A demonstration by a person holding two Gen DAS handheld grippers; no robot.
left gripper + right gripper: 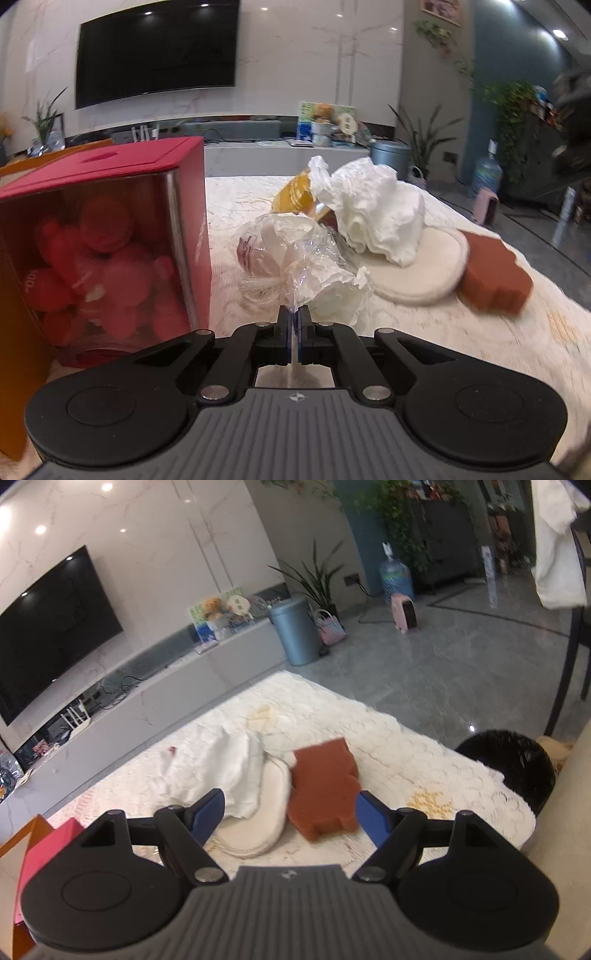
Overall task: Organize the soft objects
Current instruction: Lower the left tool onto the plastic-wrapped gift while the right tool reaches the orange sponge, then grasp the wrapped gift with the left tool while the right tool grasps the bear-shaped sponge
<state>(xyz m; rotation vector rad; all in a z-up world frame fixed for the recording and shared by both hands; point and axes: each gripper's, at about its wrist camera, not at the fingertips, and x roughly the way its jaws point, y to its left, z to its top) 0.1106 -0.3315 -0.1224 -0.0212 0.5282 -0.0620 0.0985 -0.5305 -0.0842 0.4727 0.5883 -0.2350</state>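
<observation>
1. The left gripper (pixel 294 317) is clenched: its jaws stand almost touching, nipping a thin tail of clear cellophane that belongs to the wrapped bundle (pixel 291 254) directly ahead of it. The grip sits on the gathered wrapper end, probably because that is the only part thin enough to pinch without crushing the contents.
2. The bundle rests on the white lace tablecloth (pixel 480 332), just beside the red gift box (pixel 110 236) and on its right in the left wrist view. A round label on the wrapper carries script that is too small to read.
3. The box has a clear window showing red rounded shapes inside; white writing on them is blurred and cannot be read.
4. Beyond the bundle lie an amber jar (pixel 295 192) on its side, a crumpled white cloth (pixel 373 206), a cream round pad (pixel 424 273) and a brown sponge (pixel 495 277), the sponge farthest from the box.
5. The right gripper (pixel 290 814) is released, its blue pads spread wide either side of the sponge (pixel 325 786) without touching it. Judged from this alignment, the sponge is the next pick.
</observation>
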